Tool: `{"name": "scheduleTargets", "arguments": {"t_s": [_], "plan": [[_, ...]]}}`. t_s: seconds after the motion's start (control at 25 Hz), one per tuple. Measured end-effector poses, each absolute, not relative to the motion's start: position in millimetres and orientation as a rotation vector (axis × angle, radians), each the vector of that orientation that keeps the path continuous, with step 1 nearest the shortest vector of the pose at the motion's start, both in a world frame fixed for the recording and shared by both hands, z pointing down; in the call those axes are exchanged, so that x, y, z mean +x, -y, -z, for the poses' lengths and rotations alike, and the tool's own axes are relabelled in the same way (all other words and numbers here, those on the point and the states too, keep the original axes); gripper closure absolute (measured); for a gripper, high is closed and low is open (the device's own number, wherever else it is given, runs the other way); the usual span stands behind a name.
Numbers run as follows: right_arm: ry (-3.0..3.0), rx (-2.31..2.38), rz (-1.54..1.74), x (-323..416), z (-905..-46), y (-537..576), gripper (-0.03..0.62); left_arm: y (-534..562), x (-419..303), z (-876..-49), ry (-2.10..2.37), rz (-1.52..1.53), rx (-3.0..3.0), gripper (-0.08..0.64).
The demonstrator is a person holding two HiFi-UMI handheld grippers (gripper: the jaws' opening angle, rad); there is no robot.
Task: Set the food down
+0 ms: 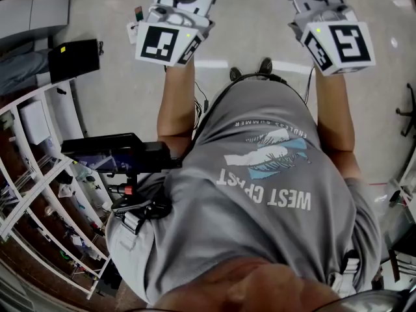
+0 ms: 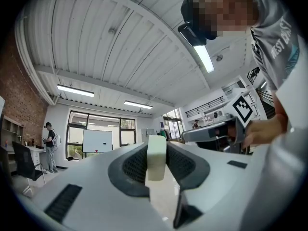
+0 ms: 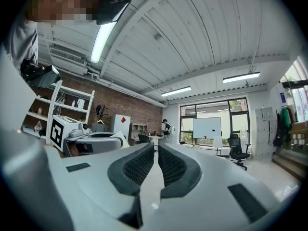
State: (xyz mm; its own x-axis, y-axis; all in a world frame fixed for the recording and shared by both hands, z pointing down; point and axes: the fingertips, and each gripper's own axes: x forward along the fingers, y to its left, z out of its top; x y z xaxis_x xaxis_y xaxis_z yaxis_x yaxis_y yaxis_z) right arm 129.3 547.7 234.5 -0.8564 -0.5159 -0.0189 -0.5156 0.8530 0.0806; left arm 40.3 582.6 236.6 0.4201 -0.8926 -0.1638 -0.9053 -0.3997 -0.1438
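Head camera looks steeply down my own front: shirt fills the middle, floor beyond it, both marker cubes at the top edge. Each gripper camera rides low and close behind its jaws, tilted up at the ceiling. On the left gripper the jaws and a pale block crowd the lower frame. The right gripper view is just as tight. Both face the same far whiteboard, and each catches the other gripper at its inner side.

One left gripper, one right gripper, one pale block, one whiteboard
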Motion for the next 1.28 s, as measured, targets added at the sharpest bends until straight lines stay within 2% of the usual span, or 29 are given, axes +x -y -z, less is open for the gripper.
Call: {"name": "scheduleTargets", "arguments": {"t_s": [0.48, 1.28], "plan": [[3.043, 0.748, 0.124, 153, -232, -505, 0.583, -537, 68, -232, -1.643, -0.063, -2.416, 0.456], [2.996, 0.871, 0.084, 72, -246, -452, 0.582, -480, -18, -245, -1.585, -0.058, -2.499, 0.456]]}}
